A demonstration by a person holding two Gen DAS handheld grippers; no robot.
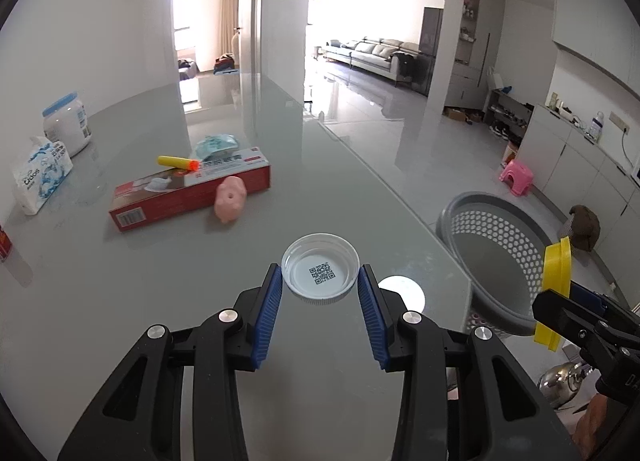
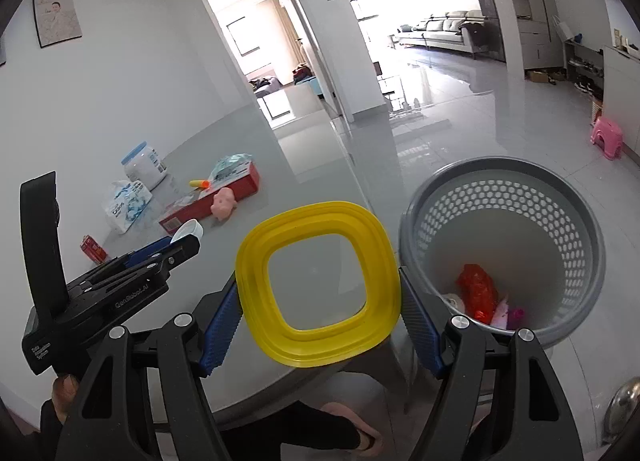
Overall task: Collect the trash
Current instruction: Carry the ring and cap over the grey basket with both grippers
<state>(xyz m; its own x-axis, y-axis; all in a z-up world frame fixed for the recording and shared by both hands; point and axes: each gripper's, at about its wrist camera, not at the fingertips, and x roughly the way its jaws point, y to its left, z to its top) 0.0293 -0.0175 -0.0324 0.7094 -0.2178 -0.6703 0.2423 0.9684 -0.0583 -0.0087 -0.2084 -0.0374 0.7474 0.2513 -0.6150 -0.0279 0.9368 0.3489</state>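
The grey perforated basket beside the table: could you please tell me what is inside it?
Inside the grey perforated basket lie a crumpled red wrapper and some white and pink scraps. The right gripper's arm covers the near rim, so more may be hidden.

"GenRobot.AI" on the left tool [image 2: 182, 247]; a QR code inside the white cap [image 1: 320, 274].

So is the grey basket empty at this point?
No, the grey basket already holds a red wrapper and other scraps at its bottom.
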